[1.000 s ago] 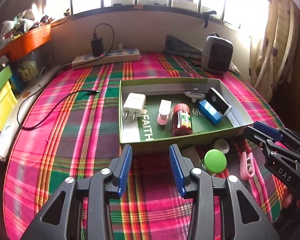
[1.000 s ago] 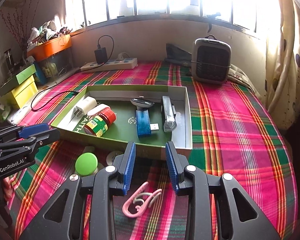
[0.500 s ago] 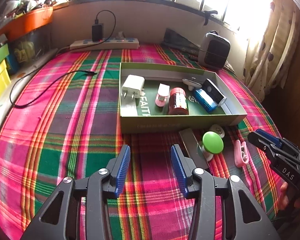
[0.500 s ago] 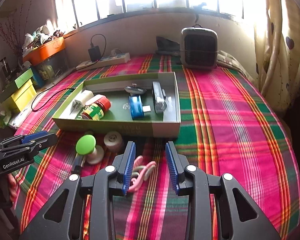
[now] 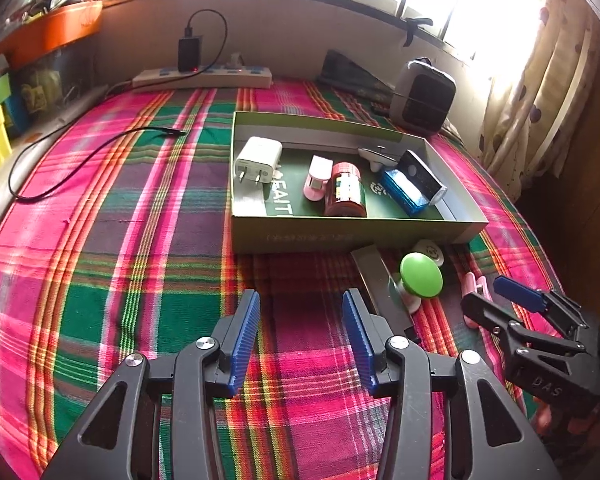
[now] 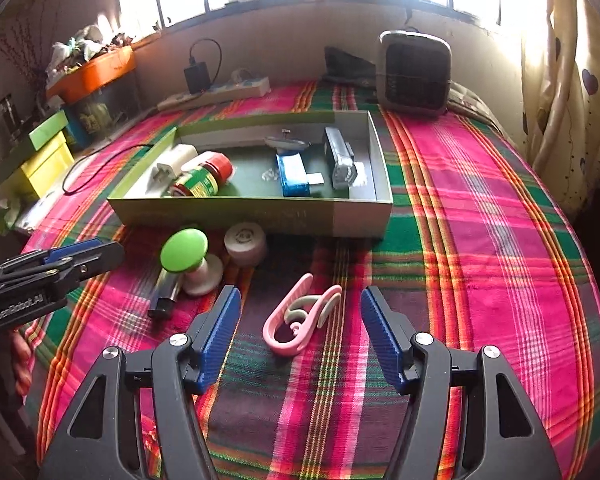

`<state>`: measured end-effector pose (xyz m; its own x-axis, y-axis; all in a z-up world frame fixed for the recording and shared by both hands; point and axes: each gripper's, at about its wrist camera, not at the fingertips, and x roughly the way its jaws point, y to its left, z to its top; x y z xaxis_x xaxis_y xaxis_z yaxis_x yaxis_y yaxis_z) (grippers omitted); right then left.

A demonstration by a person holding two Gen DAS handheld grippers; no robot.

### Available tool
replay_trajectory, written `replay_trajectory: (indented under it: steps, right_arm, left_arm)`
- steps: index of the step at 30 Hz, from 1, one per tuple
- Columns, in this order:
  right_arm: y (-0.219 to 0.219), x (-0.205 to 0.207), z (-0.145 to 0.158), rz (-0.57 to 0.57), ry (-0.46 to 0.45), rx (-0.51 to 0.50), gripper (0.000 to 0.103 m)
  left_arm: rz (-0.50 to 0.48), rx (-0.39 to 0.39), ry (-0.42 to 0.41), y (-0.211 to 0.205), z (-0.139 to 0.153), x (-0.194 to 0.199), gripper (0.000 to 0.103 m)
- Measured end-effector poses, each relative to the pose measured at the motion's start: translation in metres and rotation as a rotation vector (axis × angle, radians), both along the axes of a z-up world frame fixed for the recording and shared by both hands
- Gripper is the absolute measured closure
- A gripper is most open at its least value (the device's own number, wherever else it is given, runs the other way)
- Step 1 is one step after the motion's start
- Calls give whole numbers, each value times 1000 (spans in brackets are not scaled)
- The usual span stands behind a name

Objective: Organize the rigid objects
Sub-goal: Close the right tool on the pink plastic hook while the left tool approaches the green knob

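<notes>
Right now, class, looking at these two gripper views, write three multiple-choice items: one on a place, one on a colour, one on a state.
1. Where does the pink clip lie?
A in the box
B on the plaid cloth
C on the power strip

2. What colour is the round knob?
A green
B blue
C orange

3. How are the fingers of the right gripper?
A shut on the clip
B shut, empty
C open around the clip

Answers: 1 B, it lies in front of the box; 2 A, bright green top; 3 C, the fingers have just opened, not touching the clip.

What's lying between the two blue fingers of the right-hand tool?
A pink clip lies on the plaid cloth between the right gripper fingers, which have just been opening and do not touch it. The right wrist view shows this.
</notes>
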<state>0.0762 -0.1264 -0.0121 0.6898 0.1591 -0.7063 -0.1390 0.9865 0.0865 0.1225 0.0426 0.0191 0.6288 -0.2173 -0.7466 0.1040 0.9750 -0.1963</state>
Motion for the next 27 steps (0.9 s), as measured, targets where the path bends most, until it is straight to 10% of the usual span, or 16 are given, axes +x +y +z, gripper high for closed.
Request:
replay_trajectory:
  steps: [15,27]
  right_arm:
    - [-1,6,-7,-49,52,-16,40]
    - [-5,3,-6,-51,52,-34,76]
  left_arm:
    - [-15,-7,3,-4,0,-1,60]
    - [-48,-6,7,-15,3,-1,60]
